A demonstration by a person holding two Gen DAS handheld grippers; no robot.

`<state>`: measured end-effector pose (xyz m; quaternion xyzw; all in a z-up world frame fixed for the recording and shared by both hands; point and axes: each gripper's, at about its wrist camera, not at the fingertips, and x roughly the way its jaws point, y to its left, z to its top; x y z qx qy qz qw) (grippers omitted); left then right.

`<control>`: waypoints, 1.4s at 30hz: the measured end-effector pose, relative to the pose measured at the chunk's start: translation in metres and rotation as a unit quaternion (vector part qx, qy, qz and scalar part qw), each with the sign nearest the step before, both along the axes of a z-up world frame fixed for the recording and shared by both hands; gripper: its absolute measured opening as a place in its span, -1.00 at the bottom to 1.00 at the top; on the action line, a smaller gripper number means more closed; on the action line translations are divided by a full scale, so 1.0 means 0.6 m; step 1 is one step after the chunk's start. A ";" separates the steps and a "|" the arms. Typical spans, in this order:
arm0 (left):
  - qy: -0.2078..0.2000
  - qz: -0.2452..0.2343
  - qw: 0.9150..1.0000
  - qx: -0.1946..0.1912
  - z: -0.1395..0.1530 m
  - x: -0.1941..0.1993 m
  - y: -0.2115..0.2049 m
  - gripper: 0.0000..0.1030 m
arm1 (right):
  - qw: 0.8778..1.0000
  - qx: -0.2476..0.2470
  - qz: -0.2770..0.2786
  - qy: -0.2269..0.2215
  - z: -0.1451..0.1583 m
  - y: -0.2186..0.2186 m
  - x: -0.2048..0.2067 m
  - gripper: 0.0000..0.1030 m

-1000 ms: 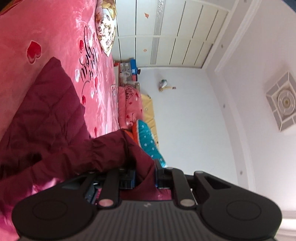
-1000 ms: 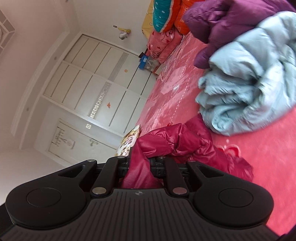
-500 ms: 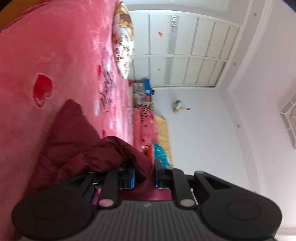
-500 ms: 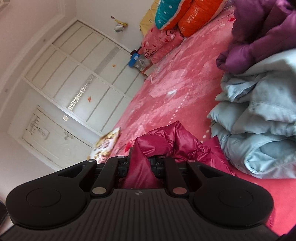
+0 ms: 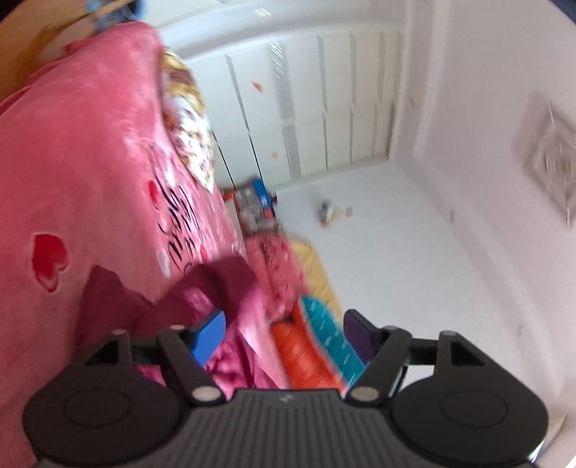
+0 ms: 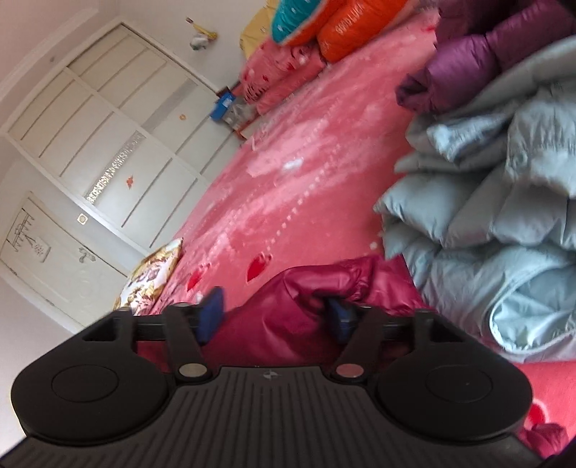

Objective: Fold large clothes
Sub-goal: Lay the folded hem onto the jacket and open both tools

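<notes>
A dark red puffer jacket (image 6: 288,316) lies bunched on the pink bedspread (image 6: 288,187). My right gripper (image 6: 275,316) is open, its blue pads apart on either side of a fold of the jacket. In the blurred left wrist view the jacket (image 5: 216,288) lies in front of my left gripper (image 5: 284,334), which is open with nothing between its pads.
A crumpled light blue puffer jacket (image 6: 504,234) and a purple one (image 6: 486,61) lie to the right. Orange, teal and pink pillows (image 6: 316,32) are stacked at the bed's head. A patterned cushion (image 6: 151,277) lies at the left edge. White wardrobe doors (image 6: 108,144) stand behind.
Both grippers have opened and let go of the red jacket, which has dropped onto the bed. The left view has swung and blurred.
</notes>
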<state>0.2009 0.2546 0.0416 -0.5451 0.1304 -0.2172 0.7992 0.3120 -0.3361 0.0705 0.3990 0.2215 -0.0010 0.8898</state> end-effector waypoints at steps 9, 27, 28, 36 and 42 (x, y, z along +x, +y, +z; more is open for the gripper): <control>-0.001 -0.103 0.978 0.181 0.023 0.017 -0.108 0.39 | 0.985 -0.146 0.047 -0.077 0.072 0.065 -0.042 0.98; 0.127 0.028 0.969 0.212 -0.024 0.043 -0.072 0.21 | 0.911 -0.341 0.224 0.056 -0.002 0.319 0.090 0.53; 0.131 0.030 0.969 0.209 -0.026 0.044 -0.069 0.19 | 0.913 -0.340 0.214 0.063 -0.006 0.314 0.100 0.53; 0.145 0.039 0.963 0.224 -0.037 0.048 -0.065 -0.01 | 0.923 -0.341 0.159 0.082 -0.056 0.286 0.120 0.69; 0.144 0.047 0.955 0.255 -0.033 0.044 -0.074 -0.01 | 0.929 -0.344 0.131 0.035 -0.015 0.304 0.077 0.89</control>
